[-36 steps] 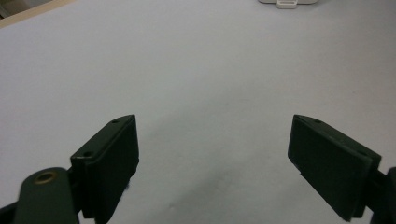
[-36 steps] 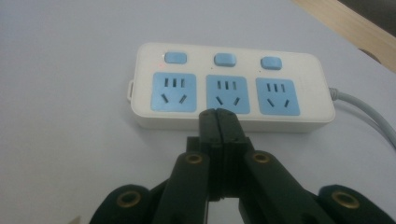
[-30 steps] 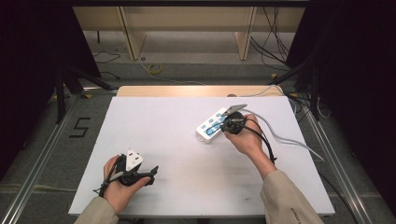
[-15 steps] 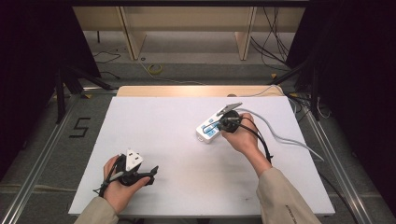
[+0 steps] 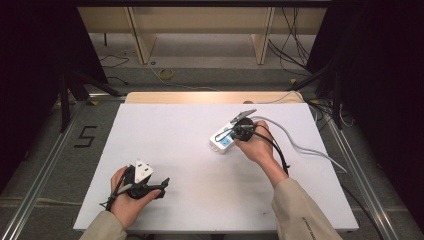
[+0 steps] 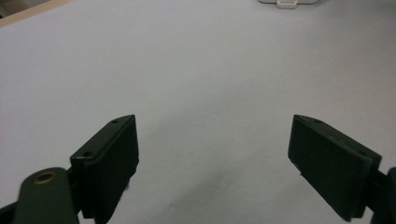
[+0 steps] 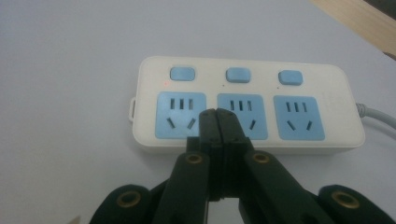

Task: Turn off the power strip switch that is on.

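On the right half of the white table, the right gripper hovers over a white power strip with three blue sockets and three blue switch buttons. Its tongs are pressed fully together with nothing between them, tips poised at the gap between the first socket and the middle socket, just below the row of buttons. A tiny red light glows beside the leftmost button, while no such glow shows beside the middle button or the far one. Judging from this, the work looks like pressing the switches with the closed tips: one switch appears to be on, and the other two seem left to do, though whether the tips touch the strip at this instant I cannot tell.

The left gripper rests low near the table's front left, held in the left hand, its tongs standing wide apart over bare tabletop, holding nothing; the strip's end peeks in at the top of its own view.

For room: the strip lies well inside the table, with open surface on the side toward the person and to its left. Its grey cable trails off toward the right edge, and the gripper's own black cable loops over the right wrist, so a sweep rightward could snag either. The wooden strip along the far edge stays well clear of the strip
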Demonstrator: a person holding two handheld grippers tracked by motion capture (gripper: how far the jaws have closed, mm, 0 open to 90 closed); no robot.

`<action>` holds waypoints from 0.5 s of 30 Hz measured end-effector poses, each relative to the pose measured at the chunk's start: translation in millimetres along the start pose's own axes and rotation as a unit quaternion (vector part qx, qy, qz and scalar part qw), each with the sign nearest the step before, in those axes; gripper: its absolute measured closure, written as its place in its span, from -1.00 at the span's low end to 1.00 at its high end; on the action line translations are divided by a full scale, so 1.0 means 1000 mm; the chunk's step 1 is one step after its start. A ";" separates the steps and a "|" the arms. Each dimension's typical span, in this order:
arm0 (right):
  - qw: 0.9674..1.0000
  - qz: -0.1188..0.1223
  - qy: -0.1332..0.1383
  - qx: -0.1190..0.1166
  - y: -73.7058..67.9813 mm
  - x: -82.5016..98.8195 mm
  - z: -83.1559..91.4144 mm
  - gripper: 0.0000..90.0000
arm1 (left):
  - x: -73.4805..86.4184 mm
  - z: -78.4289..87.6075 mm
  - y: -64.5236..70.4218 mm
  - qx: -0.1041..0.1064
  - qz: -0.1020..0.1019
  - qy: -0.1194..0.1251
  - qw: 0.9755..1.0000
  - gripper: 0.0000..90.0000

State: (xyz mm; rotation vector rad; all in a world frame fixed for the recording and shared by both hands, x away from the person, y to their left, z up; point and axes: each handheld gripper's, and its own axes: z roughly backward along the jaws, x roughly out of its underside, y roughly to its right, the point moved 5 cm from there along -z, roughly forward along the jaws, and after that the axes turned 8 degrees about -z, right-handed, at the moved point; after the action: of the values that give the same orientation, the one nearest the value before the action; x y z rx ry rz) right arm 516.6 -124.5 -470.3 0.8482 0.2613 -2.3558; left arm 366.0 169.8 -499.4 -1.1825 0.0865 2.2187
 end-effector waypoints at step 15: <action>1.000 0.002 -0.001 -0.001 -0.004 -0.009 -0.008 1.00 | 0.000 0.000 0.000 0.001 0.000 0.000 1.000 -0.65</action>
State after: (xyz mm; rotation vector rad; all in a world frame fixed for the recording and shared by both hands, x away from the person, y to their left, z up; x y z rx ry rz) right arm 523.6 -113.8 -471.0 0.8443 0.2601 -2.3531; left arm 366.0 170.0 -499.4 -1.1820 0.0890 2.2186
